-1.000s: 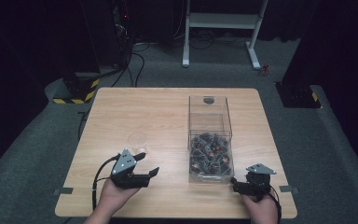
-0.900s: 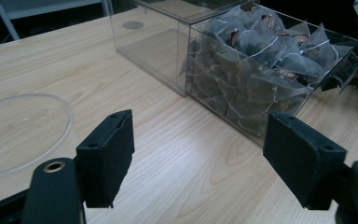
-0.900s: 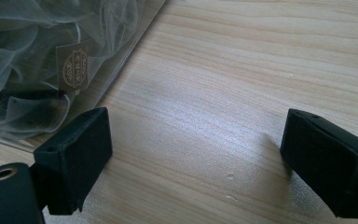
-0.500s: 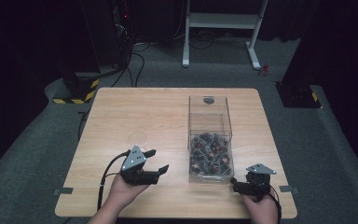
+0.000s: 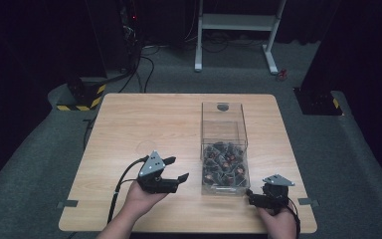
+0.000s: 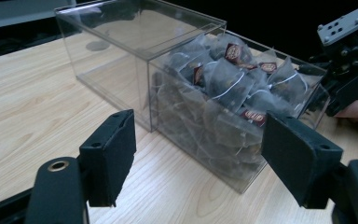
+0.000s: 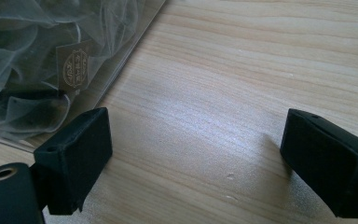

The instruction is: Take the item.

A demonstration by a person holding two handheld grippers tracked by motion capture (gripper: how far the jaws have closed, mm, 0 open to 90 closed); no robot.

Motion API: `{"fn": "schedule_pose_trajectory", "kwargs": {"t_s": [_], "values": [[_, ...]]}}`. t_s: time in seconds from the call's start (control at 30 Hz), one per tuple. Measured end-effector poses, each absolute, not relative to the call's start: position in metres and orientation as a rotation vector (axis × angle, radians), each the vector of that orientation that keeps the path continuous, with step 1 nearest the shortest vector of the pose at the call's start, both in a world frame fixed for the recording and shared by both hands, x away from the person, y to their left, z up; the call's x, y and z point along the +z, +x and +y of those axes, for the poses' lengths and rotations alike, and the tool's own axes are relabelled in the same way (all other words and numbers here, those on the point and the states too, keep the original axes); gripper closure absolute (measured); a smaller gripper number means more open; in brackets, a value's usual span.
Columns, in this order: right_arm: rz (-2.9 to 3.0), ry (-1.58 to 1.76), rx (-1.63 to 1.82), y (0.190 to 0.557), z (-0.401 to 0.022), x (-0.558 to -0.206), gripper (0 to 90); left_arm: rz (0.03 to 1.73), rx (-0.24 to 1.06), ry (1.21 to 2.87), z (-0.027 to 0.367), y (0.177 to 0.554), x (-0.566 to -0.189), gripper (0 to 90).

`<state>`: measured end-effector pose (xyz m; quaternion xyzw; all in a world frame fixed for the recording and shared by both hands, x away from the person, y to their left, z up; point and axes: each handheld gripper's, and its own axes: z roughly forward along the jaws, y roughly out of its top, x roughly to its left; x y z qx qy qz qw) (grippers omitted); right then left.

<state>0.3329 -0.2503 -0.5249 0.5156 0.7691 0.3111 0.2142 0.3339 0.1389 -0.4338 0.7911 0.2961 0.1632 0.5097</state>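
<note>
1. Both pairs of jaws stand spread wide with nothing between them: the left gripper [image 5: 173, 169] shows bare wood and the box between its black pads in its own view, and the right gripper [image 7: 198, 163] shows bare tabletop between its pads.
2. From above, the left gripper is held in the left hand [image 5: 142, 199], just left of the box, jaws pointing toward it.
3. On the near right part of the table [image 5: 144, 124], the right gripper sits low in the right hand [image 5: 278, 224], just off the box's near right corner.
4. Upright on the right half of the table stands a clear plastic box [image 5: 224, 119], its long side running away from the person.
5. Its near half is packed with mesh tea bags [image 5: 224, 167] carrying small dark red tags; the far half looks bare apart from a small dark mark at the far wall, which is too small to make out.
6. Seen from the left gripper, the tea bags [image 6: 223, 93] press against the near walls of the clear plastic box [image 6: 116, 51], and the right gripper appears beyond its far corner.
7. Behind the table, on grey floor, stands a white metal frame [image 5: 238, 25], with cables [image 5: 144, 55] beside it.
</note>
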Motion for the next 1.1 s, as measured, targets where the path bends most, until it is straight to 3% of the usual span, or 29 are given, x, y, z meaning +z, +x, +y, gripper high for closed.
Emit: {"fn": "schedule_pose_trajectory", "kwargs": {"t_s": [1.1], "values": [[2.138, 1.432, 0.865, 0.333, -0.250, -0.525, 8.7, 0.678, 0.329, 1.917, 0.097, 0.354, -0.427, 27.4]]}}
